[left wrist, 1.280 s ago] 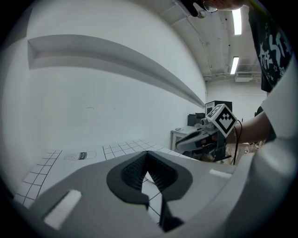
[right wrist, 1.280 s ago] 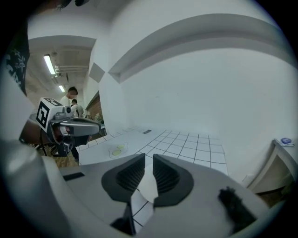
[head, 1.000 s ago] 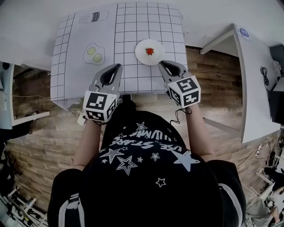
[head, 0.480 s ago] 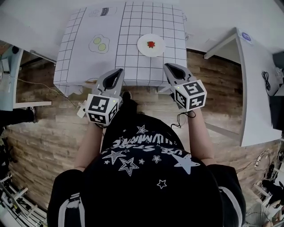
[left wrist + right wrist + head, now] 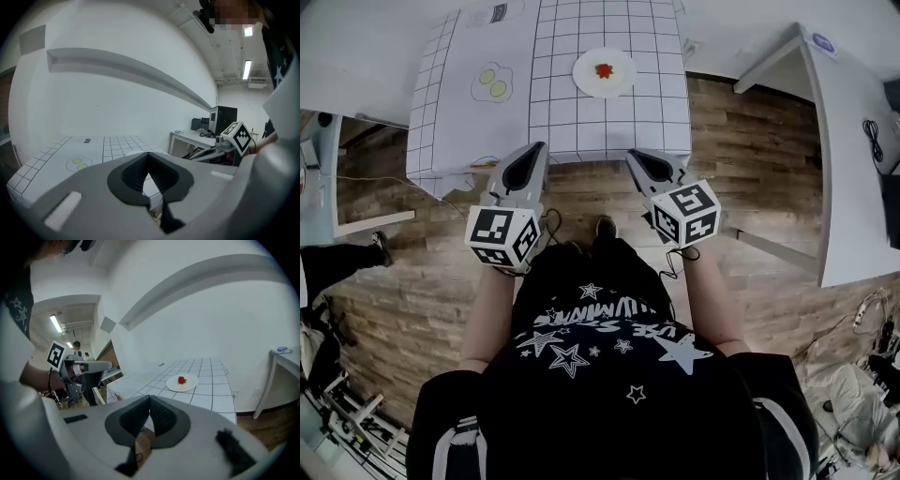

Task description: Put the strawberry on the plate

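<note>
A small red strawberry (image 5: 604,69) lies in the middle of a round white plate (image 5: 619,79) on the gridded white table (image 5: 656,112); the right gripper view shows the same strawberry (image 5: 182,379) on the plate (image 5: 189,385). My left gripper (image 5: 529,157) and right gripper (image 5: 637,157) hang over the wooden floor just short of the table's near edge, well back from the plate. Both are shut with nothing between their jaws. From the left gripper (image 5: 149,159), the table top stretches ahead; the right gripper (image 5: 150,402) faces the plate.
A fried-egg drawing (image 5: 492,82) is printed on the table's left part. A white desk (image 5: 853,159) stands to the right with a cable on it. Wooden floor (image 5: 750,141) lies between me and the table. A person's dark-sleeved limb (image 5: 337,261) shows at far left.
I have stepped back from the table: both grippers moved off the table top to over the floor. The plate with the strawberry stays put. The right jaws went from slightly apart to shut.
</note>
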A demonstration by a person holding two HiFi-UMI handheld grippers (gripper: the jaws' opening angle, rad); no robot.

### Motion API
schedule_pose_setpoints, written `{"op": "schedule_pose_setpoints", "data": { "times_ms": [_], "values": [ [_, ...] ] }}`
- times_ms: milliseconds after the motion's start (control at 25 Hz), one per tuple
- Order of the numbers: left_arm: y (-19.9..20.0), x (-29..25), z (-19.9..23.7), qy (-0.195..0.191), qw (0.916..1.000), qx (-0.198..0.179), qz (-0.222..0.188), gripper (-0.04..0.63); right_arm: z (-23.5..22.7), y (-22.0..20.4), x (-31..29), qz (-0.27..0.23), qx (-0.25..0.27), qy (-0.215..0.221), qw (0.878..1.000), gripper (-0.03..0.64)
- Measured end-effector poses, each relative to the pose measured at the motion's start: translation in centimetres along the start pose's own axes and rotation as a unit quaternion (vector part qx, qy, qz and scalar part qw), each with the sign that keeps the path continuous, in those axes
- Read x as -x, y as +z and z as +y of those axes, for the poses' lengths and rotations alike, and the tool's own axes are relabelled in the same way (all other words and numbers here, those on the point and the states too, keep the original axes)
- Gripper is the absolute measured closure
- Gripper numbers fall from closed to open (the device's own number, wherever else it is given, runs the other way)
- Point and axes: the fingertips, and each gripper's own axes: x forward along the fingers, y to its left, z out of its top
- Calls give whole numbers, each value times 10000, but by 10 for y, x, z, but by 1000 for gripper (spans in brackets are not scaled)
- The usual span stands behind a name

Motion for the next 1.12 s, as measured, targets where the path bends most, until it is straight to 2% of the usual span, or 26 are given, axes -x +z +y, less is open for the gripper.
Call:
{"op": "schedule_pose_setpoints", "data": {
  "times_ms": [160,400,760,1120],
  "values": [
    [-2,2,-5,-75,10000,-9,29,586,-1,-11,7,62,-214,-98,9997,603],
    [-4,26,-2,-85,9999,6,-100,586,16,-10,7,56,-211,-144,9997,603],
    [-26,100,3,-74,9994,204,-262,586,90,-7,9,65,192,-81,9998,603],
    [-41,177,6,-140,9985,195,-493,586,171,-10,19,-8,621,-140,9980,603]
  ]
}}
